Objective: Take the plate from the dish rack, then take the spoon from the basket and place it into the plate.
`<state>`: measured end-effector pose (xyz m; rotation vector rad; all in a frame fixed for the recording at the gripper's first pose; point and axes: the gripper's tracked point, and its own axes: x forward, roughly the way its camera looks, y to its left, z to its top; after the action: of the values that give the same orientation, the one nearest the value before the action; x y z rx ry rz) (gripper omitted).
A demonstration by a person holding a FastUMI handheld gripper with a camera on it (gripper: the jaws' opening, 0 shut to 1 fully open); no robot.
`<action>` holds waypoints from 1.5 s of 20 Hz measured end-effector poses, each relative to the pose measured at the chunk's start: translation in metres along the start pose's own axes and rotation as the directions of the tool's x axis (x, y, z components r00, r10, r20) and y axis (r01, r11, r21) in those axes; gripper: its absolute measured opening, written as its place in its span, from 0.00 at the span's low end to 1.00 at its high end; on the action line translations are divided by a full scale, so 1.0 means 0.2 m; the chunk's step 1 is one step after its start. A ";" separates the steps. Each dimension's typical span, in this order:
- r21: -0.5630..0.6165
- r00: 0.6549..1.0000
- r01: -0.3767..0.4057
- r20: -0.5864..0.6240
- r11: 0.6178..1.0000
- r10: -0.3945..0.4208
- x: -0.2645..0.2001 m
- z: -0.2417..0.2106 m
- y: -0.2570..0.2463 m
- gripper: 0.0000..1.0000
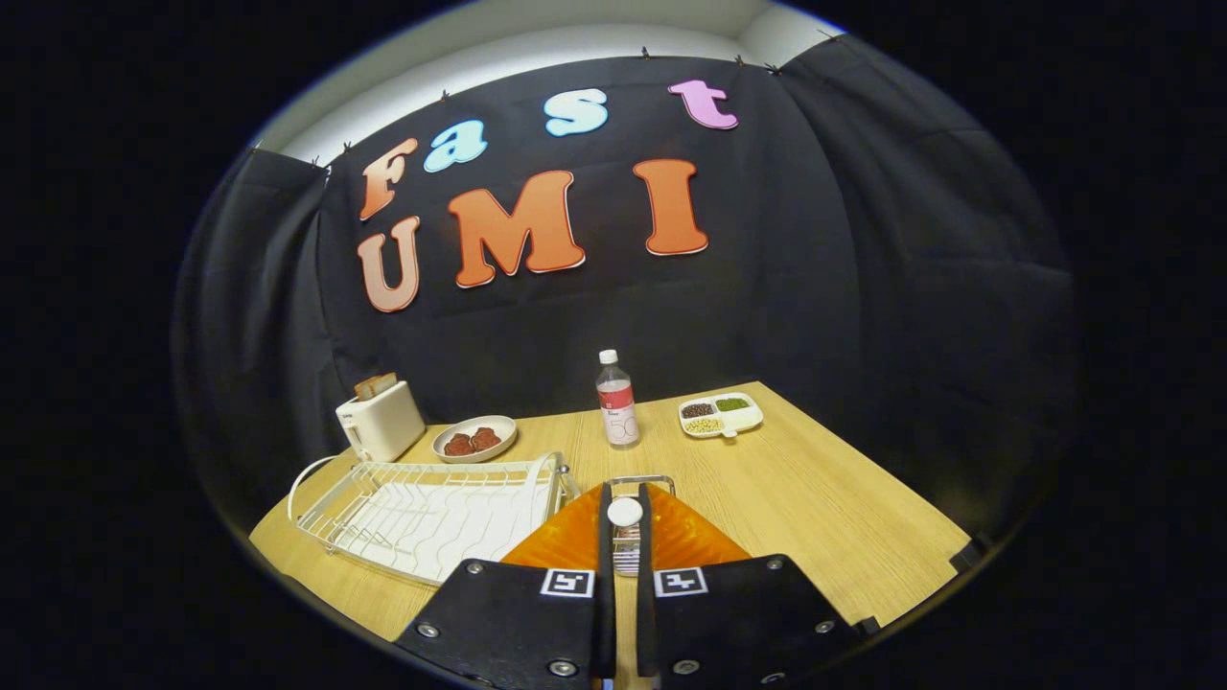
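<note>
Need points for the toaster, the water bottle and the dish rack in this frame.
toaster [383, 422]: gripper view, on its white front side.
water bottle [618, 402]: gripper view, on the label around its body.
dish rack [422, 513]: gripper view, on the wire grid of its floor.

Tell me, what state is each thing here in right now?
gripper: shut on the spoon
spoon: upright in the basket, between the fingers
dish rack: no dishes in it
bottle: upright, capped
toaster: bread in slot

Toaster [381, 420], meat dish [474, 439], bottle [618, 400], divided tray [721, 415] on table [824, 498].
</note>
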<state>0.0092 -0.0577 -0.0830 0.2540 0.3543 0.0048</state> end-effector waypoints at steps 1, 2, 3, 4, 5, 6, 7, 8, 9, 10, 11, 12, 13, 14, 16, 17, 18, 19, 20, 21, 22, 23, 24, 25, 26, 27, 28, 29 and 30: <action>-0.005 1.000 -0.016 0.006 1.000 0.016 -0.04 0.01 0.02 0.08; -0.012 0.999 -0.030 0.015 0.999 0.030 -0.08 0.03 0.03 0.08; -0.019 0.999 -0.039 0.023 0.999 0.040 -0.12 0.03 0.05 0.08; -0.030 0.998 -0.054 0.026 0.998 0.055 -0.16 0.03 0.07 0.08; -0.032 0.997 -0.065 0.028 0.997 0.066 -0.20 0.03 0.08 0.08; -0.033 0.997 -0.079 0.021 0.996 0.080 -0.24 0.01 0.10 0.08; -0.030 0.996 -0.089 0.020 0.996 0.090 -0.27 0.00 0.12 0.08; -0.033 0.995 -0.101 0.016 0.994 0.102 -0.30 -0.02 0.13 0.08; -0.033 0.994 -0.109 0.013 0.994 0.109 -0.32 -0.04 0.14 0.08; -0.041 0.993 -0.120 0.006 0.992 0.121 -0.35 -0.06 0.15 0.08; -0.045 0.992 -0.126 0.002 0.991 0.126 -0.37 -0.08 0.16 0.08; -0.052 0.991 -0.137 0.001 0.989 0.137 -0.40 -0.09 0.18 0.08; -0.057 0.989 -0.148 0.000 0.987 0.149 -0.42 -0.10 0.20 0.08; -0.065 0.986 -0.169 0.000 0.983 0.170 -0.44 -0.12 0.23 0.08; -0.081 0.978 -0.208 -0.016 0.975 0.207 -0.48 -0.18 0.28 0.08; -0.094 0.975 -0.220 -0.028 0.971 0.218 -0.49 -0.22 0.30 0.08; -0.100 0.974 -0.225 -0.024 0.969 0.224 -0.50 -0.22 0.31 0.08; -0.109 0.973 -0.229 -0.030 0.967 0.227 -0.52 -0.25 0.31 0.08; -0.112 0.972 -0.233 -0.035 0.966 0.230 -0.52 -0.26 0.32 0.08; -0.111 0.970 -0.244 -0.032 0.963 0.242 -0.53 -0.27 0.34 0.08; -0.105 0.967 -0.256 -0.028 0.961 0.254 -0.53 -0.28 0.36 0.08; -0.101 0.961 -0.275 -0.035 0.956 0.273 -0.55 -0.30 0.38 0.08; -0.092 0.957 -0.289 -0.043 0.953 0.287 -0.56 -0.33 0.39 0.08; -0.084 0.953 -0.302 -0.055 0.950 0.298 -0.56 -0.36 0.40 0.08; -0.078 0.950 -0.310 -0.066 0.948 0.305 -0.56 -0.40 0.41 0.08; -0.076 0.947 -0.317 -0.081 0.945 0.311 -0.55 -0.43 0.42 0.08; -0.075 0.943 -0.326 -0.092 0.942 0.319 -0.54 -0.46 0.43 0.08; -0.076 0.939 -0.336 -0.103 0.939 0.328 -0.53 -0.49 0.45 0.08; -0.079 0.934 -0.349 -0.108 0.934 0.340 -0.53 -0.51 0.46 0.08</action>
<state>-0.1216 0.0515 -0.1163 0.2175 0.3969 0.3809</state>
